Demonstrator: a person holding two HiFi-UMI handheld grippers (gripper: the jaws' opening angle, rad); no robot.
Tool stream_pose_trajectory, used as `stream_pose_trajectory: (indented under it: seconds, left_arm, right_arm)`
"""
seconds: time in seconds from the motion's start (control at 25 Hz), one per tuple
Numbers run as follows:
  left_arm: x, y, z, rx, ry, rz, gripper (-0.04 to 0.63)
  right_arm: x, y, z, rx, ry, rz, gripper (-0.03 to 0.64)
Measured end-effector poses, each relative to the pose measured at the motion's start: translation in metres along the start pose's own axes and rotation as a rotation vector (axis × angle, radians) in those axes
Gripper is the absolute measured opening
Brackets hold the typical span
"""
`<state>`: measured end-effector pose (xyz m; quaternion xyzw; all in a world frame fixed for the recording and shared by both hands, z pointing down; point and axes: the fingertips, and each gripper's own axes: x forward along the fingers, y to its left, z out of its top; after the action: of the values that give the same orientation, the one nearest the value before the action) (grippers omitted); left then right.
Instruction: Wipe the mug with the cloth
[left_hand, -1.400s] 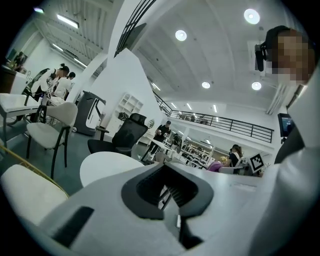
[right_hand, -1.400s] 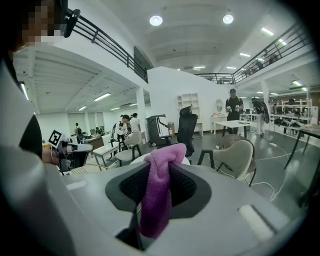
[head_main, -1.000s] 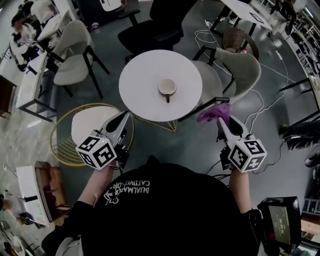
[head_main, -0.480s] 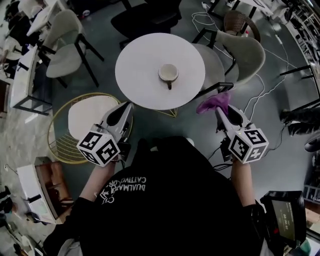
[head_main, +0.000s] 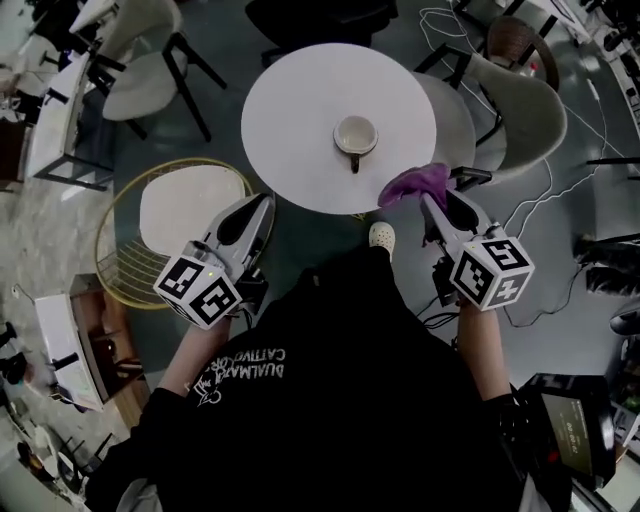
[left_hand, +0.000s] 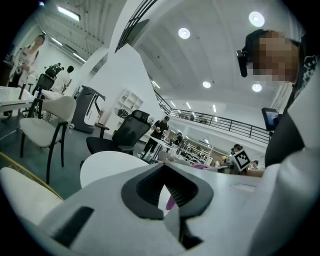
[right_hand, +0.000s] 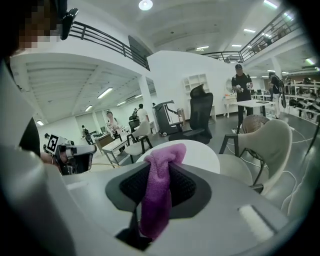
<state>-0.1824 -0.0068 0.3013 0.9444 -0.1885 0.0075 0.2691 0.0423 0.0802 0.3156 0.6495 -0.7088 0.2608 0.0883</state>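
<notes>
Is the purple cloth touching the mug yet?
No, the cloth, held by the right hand-held gripper, sits apart from the mug.

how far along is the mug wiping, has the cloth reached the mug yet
Done: the purple cloth is picked up, clamped in the right gripper. In hand: that gripper holds it at the near edge of the round table, short of the mug. To do: no contact yet, so all the wiping; the left gripper, shut and empty, is off the table.
</notes>
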Motion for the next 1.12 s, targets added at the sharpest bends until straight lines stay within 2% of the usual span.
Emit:
stream_pose_trajectory:
  seconds: [0.32, 0.64, 0.8, 0.96, 1.12]
  left_arm:
    - [0.063, 0.008, -0.012, -0.061, 0.048, 0.102, -0.002]
    - [0.141, 0.021, -0.061, -0.086, 0.153, 0.247, 0.006]
    - [0.174, 0.033, -0.094, -0.111, 0.216, 0.311, 0.095]
    - [0.194, 0.043, -0.122, -0.130, 0.280, 0.407, 0.135]
    - [0.207, 0.052, -0.142, -0.112, 0.389, 0.455, 0.183]
  right_arm:
    - [0.041, -0.053, 0.027, -0.017, 0.073, 0.111, 0.103]
    - [0.094, -0.106, 0.036, -0.050, 0.175, 0.266, 0.103]
    - [0.120, -0.126, 0.041, -0.095, 0.181, 0.365, 0.103]
    - [0.137, -0.126, 0.046, -0.150, 0.165, 0.532, 0.103]
    - [0.153, -0.124, 0.033, -0.159, 0.207, 0.633, 0.103]
